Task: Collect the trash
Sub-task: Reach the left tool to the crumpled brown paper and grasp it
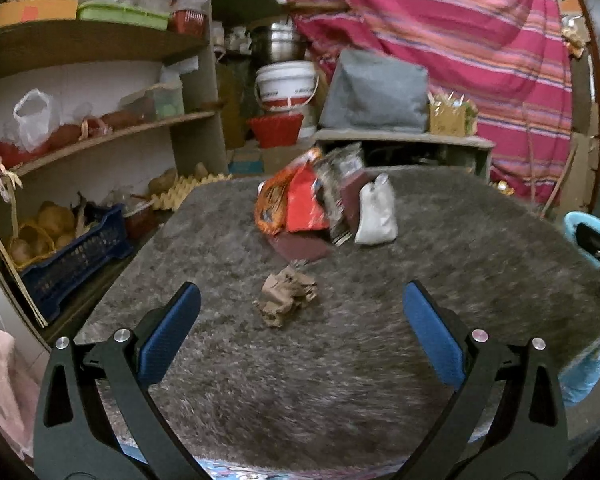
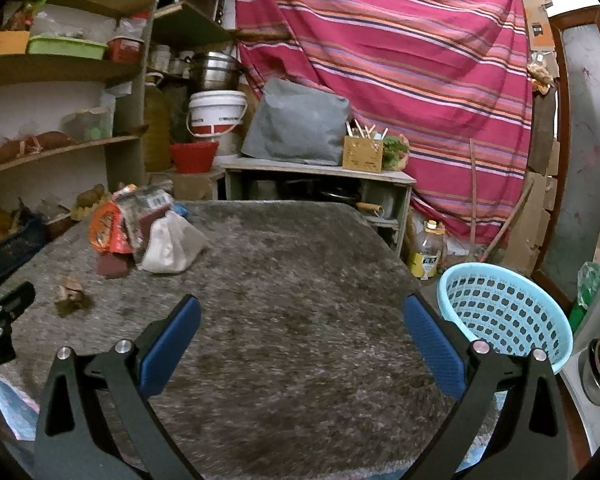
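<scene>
Everything here sits on the shaggy grey rug (image 1: 380,360) that covers the table. Near its middle lies a crumpled wad of brown paper (image 1: 286,298), alone, well clear of the other rubbish. Toward the rug's far edge stands a cluster of packets: an orange-and-red snack wrapper (image 1: 290,200), a dark printed wrapper (image 1: 338,184) leaning against it, a white pouch (image 1: 376,212) touching that, all resting on a flat maroon pad (image 1: 300,246).

The left gripper (image 1: 300,334) hangs over the rug with its blue pads spread wide and nothing between them; the brown wad lies just ahead, roughly centred in the gap. The right gripper (image 2: 302,340) is likewise spread and empty, over bare pile, with the wad off to its left. Off the rug's right edge sits a pale blue perforated basket (image 2: 504,312), presumably where the trash goes (nothing seems to be in it, so far as that view shows).

The wad looks feather-light and springy; it should crush a bit under the pads without slipping, so pinching across its bulk ought to do. My worry is the long pile: coming in too low could snag fibres. The foil wrappers look slick and floppy, best taken by a top edge. The pouch seems to have some weight in it.
</scene>
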`<state>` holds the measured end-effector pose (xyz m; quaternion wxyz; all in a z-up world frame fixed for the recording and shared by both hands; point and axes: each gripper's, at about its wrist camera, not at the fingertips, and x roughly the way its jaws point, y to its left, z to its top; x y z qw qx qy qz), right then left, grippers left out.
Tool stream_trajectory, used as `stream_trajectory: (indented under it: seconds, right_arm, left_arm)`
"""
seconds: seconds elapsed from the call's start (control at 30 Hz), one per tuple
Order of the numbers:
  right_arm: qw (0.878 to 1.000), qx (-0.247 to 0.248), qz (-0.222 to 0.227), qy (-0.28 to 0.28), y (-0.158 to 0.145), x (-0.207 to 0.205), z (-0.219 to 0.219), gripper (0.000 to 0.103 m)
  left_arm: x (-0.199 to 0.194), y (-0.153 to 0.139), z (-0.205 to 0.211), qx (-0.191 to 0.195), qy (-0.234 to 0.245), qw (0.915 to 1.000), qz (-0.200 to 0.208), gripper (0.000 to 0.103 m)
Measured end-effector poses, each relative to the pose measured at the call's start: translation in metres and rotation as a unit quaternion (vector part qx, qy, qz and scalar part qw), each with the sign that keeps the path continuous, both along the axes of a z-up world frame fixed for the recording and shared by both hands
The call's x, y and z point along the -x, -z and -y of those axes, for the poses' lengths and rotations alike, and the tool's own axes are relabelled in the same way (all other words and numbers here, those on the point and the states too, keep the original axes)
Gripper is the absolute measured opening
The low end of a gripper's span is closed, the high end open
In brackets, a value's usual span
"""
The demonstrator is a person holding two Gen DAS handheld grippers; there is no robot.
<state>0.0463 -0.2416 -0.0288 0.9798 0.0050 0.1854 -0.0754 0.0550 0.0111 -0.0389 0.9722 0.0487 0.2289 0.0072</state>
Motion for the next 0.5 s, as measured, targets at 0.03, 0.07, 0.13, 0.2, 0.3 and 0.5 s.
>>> stream_trajectory:
  seconds: [0.03, 0.07, 0.13, 0.2, 0.3, 0.5]
  right_arm:
    - [1.000, -0.002, -0.001, 0.001, 0.003, -0.003, 0.002, 0.099]
    - [1.000, -0.004, -0.001, 0.001, 0.006, -0.005, 0.004, 0.099]
    - [1.000, -0.010, -0.004, 0.001, 0.010, -0.013, 0.007, 0.099]
    - [1.000, -0.012, -0.011, 0.002, 0.014, -0.021, 0.009, 0.099]
    - [1.000, -0.014, -0.014, 0.008, 0.021, -0.035, 0.009, 0.099]
    - [0.999, 0.004, -0.044, 0.008, 0.029, -0.055, -0.003, 0.099]
  left_arm:
    - [-0.007, 0.004, -0.001, 0.001, -0.002, 1.0000, -0.009, 0.098]
    - [-0.014, 0.007, -0.002, 0.002, -0.004, 0.9999, -0.016, 0.098]
    - [-0.025, 0.012, -0.007, 0.003, -0.010, 0.9996, -0.025, 0.098]
    - [-0.037, 0.017, -0.006, 0.000, -0.014, 0.9993, -0.035, 0.098]
    - [-0.054, 0.025, -0.008, 0.002, -0.011, 0.9987, -0.051, 0.098]
    - [-0.087, 0.033, -0.007, -0.007, -0.008, 0.9975, -0.070, 0.088]
